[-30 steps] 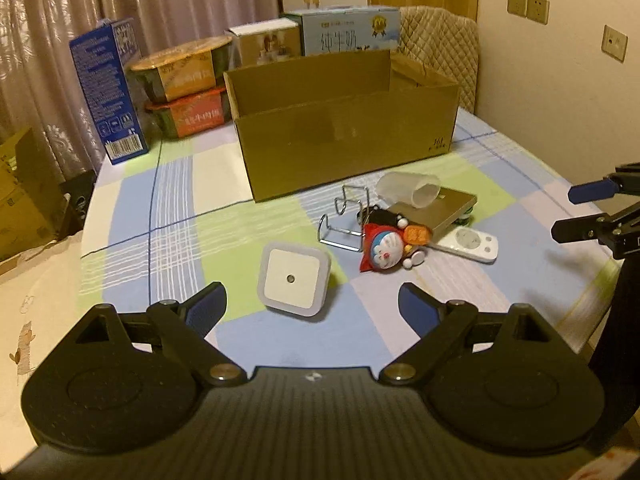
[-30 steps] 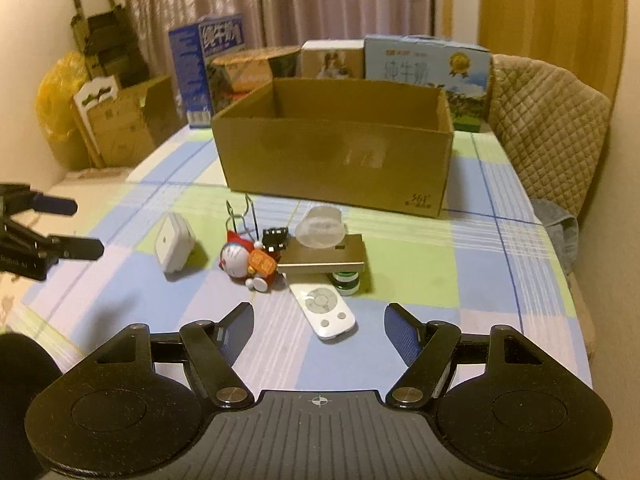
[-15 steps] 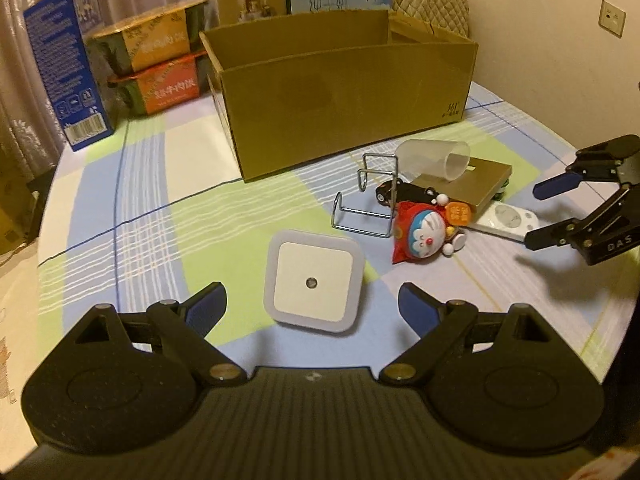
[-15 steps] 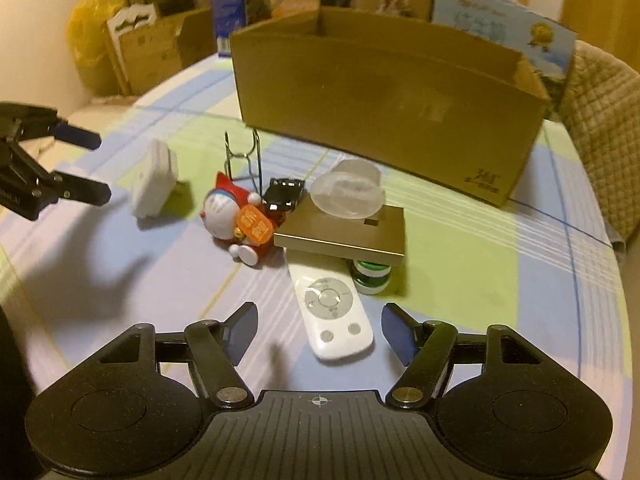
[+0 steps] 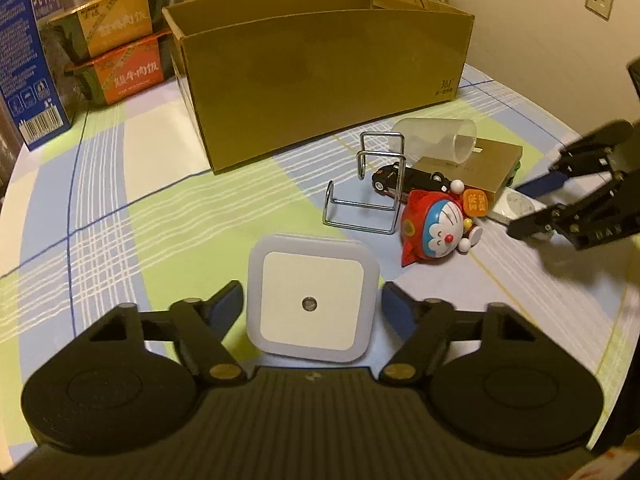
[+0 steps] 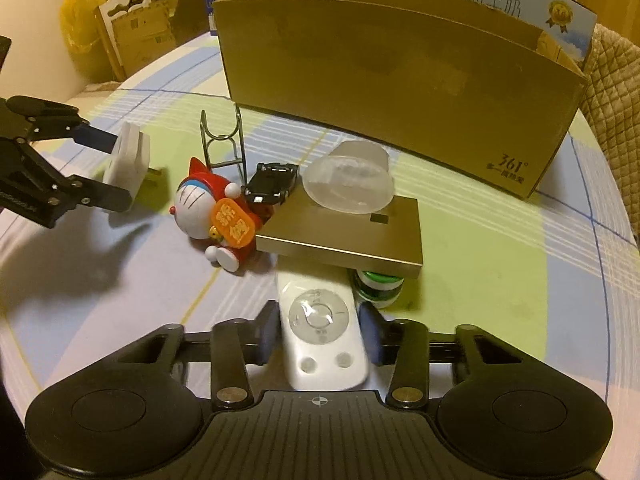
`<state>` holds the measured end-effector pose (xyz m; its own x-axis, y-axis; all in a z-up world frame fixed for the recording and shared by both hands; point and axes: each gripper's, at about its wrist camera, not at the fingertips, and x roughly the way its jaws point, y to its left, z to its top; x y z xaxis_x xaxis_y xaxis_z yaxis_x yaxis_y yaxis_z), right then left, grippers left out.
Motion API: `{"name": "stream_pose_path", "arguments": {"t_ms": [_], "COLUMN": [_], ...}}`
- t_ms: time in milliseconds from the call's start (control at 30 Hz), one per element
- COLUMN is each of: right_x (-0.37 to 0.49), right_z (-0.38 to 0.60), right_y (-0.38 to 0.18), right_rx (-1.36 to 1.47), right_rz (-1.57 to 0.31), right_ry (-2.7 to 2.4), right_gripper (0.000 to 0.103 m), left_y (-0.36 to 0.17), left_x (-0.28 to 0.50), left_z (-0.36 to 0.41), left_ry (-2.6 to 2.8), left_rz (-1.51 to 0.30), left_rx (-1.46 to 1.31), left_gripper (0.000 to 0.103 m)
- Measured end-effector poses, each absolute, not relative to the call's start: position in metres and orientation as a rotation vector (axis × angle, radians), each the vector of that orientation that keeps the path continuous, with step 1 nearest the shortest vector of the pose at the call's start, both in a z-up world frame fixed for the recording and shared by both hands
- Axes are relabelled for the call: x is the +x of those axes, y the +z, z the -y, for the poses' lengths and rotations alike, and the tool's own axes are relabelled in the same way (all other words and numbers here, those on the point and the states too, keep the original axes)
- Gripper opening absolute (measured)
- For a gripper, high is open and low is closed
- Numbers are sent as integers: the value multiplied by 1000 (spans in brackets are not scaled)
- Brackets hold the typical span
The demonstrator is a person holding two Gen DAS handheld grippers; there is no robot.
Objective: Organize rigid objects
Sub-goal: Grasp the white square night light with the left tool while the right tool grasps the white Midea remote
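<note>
A white square night light [image 5: 308, 276] lies on the checked tablecloth between the fingers of my left gripper [image 5: 312, 300]; its jaws are closing and the pads touch the light's sides. The right wrist view shows the same grip by the left gripper [image 6: 116, 168]. My right gripper [image 6: 320, 326] is closing on a white remote [image 6: 324, 356], pads against both long edges. The remote's far end runs under a flat gold box [image 6: 352, 236]. Behind stands an open cardboard box [image 5: 320, 76].
A Doraemon toy [image 5: 436, 228], a wire stand [image 5: 360, 227], a black toy car [image 5: 408, 180] and a clear cup [image 5: 436, 140] crowd between the two grippers. A green jar [image 6: 378, 284] props the gold box. Food cartons [image 5: 116, 40] line the table's far side.
Both grippers came down and forward to the table. The left jaws narrowed around the night light, the right jaws around the remote.
</note>
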<state>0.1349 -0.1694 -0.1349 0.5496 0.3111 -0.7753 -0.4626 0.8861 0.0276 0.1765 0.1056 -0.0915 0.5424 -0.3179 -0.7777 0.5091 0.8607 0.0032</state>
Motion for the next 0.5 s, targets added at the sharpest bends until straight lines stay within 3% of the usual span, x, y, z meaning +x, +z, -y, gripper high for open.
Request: {"name": "stream_pose_path", "arguments": {"t_ms": [333,500], "right_x": [91,101], "right_z": [173,168], "right_y": [-134,-138], "right_rx": [-160,-139], "right_rz": [-898,-866], "right_ry": [376,347], "right_gripper": [38,48], "left_y": [-83,-84], "left_x": [158,152], "left_z": [-93,-90], "left_ry": [-465,-448], "left_rz": [-923,-926], "left_rx": [208,211], "left_gripper": [61,61]}}
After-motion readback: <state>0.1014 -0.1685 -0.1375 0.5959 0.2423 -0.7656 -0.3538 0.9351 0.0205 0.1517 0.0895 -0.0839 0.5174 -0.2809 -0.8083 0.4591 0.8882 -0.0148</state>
